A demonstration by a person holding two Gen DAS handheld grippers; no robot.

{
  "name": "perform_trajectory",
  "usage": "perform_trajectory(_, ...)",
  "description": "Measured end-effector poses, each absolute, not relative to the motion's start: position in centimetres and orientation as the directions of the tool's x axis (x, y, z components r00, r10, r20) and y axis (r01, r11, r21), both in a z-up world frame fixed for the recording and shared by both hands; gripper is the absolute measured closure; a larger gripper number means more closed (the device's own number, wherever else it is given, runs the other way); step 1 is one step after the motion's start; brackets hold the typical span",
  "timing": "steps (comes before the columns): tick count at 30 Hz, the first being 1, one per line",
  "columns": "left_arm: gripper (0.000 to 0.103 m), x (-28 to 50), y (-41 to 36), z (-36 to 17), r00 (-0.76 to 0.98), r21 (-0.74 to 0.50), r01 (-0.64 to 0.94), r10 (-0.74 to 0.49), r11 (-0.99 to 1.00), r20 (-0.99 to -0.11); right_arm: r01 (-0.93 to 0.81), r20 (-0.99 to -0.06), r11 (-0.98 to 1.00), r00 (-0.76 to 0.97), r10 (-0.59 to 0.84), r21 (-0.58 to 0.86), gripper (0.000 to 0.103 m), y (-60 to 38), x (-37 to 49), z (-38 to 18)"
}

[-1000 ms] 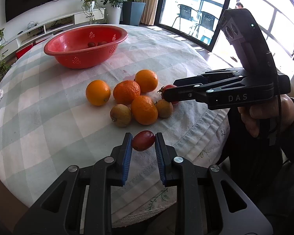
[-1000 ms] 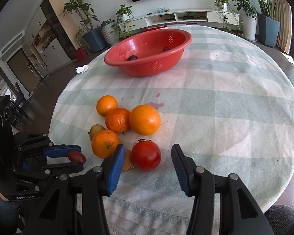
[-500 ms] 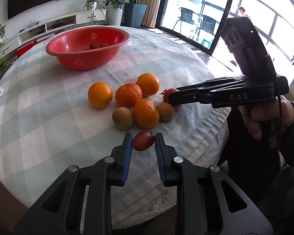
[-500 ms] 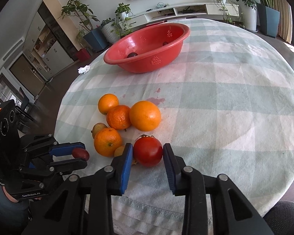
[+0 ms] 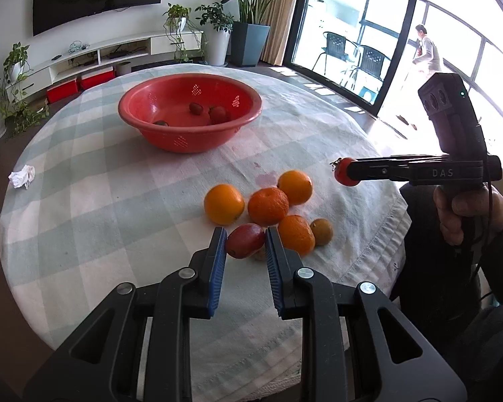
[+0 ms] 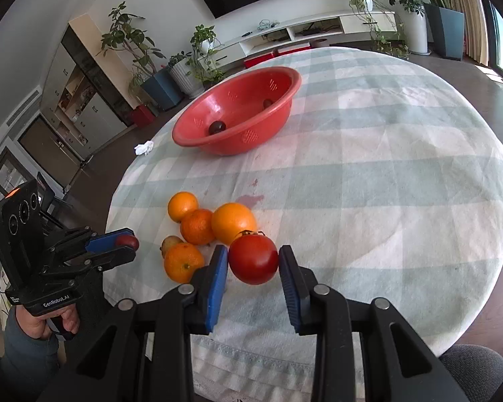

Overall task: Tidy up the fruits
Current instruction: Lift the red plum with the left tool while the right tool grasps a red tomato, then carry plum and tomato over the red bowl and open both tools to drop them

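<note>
A round table with a green-and-white checked tablecloth. The left gripper pinches a small dark-red oval fruit between its blue pads, held above the cloth. The right gripper clamps a red tomato — lifted off the table in the left wrist view. Four oranges and two small brownish fruits cluster on the cloth near the front edge. Farther back sits a red perforated basin holding a few small dark-red fruits.
</note>
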State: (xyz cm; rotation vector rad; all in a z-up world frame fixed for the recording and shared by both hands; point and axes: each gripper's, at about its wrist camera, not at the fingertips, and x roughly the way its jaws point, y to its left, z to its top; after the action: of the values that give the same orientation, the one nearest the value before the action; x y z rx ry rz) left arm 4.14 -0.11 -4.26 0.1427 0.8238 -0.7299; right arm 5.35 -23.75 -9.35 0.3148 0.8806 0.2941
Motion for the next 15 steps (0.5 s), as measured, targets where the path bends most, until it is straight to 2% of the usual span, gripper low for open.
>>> perform_trajectory(6,0.081,8.7,0.3,-1.5,0.514,-0.119,0.621,-0.517,0.775,-0.685,-0.102,-0.662,0.92,0.665,0.346,0.379,0.069,-25.8,7.2,-6.2)
perform_trajectory(15,0.081,17.7,-3.3,1.4,0.545,-0.036,0.634,-0.479,0.773,-0.688,-0.221,-0.593,0.931,0.722,0.356,0.289,0.069,-22.8,13.8,-0.7)
